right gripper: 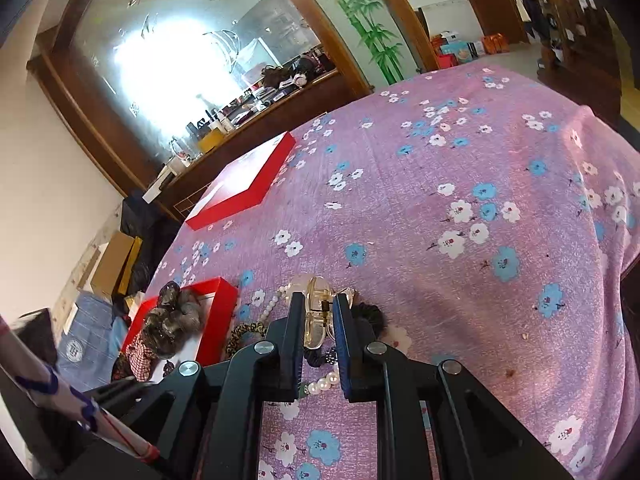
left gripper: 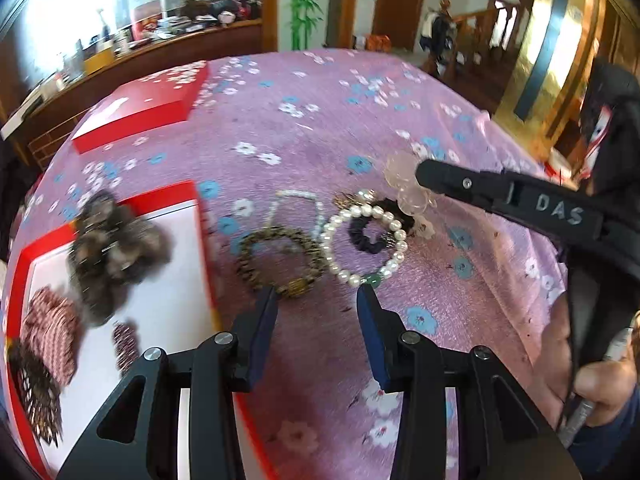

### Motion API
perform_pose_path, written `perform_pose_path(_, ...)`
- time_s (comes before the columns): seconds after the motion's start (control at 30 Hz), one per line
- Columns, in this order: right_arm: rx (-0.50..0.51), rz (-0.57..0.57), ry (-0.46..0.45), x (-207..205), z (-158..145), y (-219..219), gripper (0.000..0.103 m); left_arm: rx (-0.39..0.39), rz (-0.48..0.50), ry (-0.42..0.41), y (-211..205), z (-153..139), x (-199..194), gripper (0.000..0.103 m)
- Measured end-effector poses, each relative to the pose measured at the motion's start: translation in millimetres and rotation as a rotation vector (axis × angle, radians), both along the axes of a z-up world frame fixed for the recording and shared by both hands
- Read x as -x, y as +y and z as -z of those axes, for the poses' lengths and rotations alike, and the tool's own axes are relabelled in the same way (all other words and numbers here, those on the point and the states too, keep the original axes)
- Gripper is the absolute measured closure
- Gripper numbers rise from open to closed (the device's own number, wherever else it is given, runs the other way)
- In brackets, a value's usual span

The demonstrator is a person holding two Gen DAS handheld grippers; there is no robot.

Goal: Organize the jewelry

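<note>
My right gripper [right gripper: 317, 300] is shut on a clear pinkish hair claw clip [right gripper: 316, 316], held just above the jewelry pile; it also shows in the left wrist view [left gripper: 404, 178]. My left gripper [left gripper: 317, 296] is open and empty, just short of a leopard-print bracelet [left gripper: 280, 258] and a pearl bracelet [left gripper: 364, 240]. A black scrunchie [left gripper: 370, 232] and a thin pearl chain [left gripper: 298, 200] lie beside them. The open red box with a white floor [left gripper: 172, 280] at left holds a fuzzy brown scrunchie [left gripper: 112, 248], a red checked scrunchie [left gripper: 50, 332] and other hair ties.
The red box lid [left gripper: 144, 110] lies farther back on the purple flowered tablecloth [left gripper: 320, 120]. A wooden counter with clutter [left gripper: 160, 36] stands behind the table. The table edge drops off on the right [left gripper: 560, 280].
</note>
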State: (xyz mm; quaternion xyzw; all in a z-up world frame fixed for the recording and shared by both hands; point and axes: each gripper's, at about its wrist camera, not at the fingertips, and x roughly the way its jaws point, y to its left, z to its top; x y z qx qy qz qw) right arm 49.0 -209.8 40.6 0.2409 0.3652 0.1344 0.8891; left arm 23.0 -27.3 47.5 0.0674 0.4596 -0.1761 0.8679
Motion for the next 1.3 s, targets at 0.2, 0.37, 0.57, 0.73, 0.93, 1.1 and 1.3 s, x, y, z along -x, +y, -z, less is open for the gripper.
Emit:
perform_pose_path(0.2, -0.020, -0.001, -0.008, 1.0, -3.7, -3.7, 0.088, -0.059, -0.007, 0.031, -13.0, 19.8, -19.2, 0.070)
perform_pose_path(0.37, -0.030, -0.006, -0.010, 1.3, -3.8, -4.4, 0.088, -0.127, -0.040, 0.038, -17.9, 27.5, -24.7, 0.086)
perform_pose_path(0.57, -0.036, -0.005, -0.012, 3.1, -4.9, -6.2, 0.088, -0.029, -0.082, 0.001, -5.8, 18.3, -25.4, 0.092)
perform_pose_path(0.73, -0.032, -0.014, -0.026, 5.4, -8.1, -2.5, 0.088, 0.139, -0.099, -0.110, 10.7, -2.1, -14.6, 0.092)
perform_pose_path(0.93, -0.009, -0.030, -0.050, 9.0, -13.5, 7.0, 0.088, 0.193, -0.127, -0.238, 23.5, -22.8, -4.0, 0.091)
perform_pose_path(1.1, 0.009, -0.041, -0.059, 9.4, -14.5, 11.5, 0.088, 0.191, -0.146, -0.316, 27.6, -32.4, 5.5, 0.091)
perform_pose_path(1.3, 0.018, -0.054, -0.057, 9.4, -13.8, 16.8, 0.088, 0.175, -0.142, -0.311, 25.3, -30.7, 6.0, 0.091)
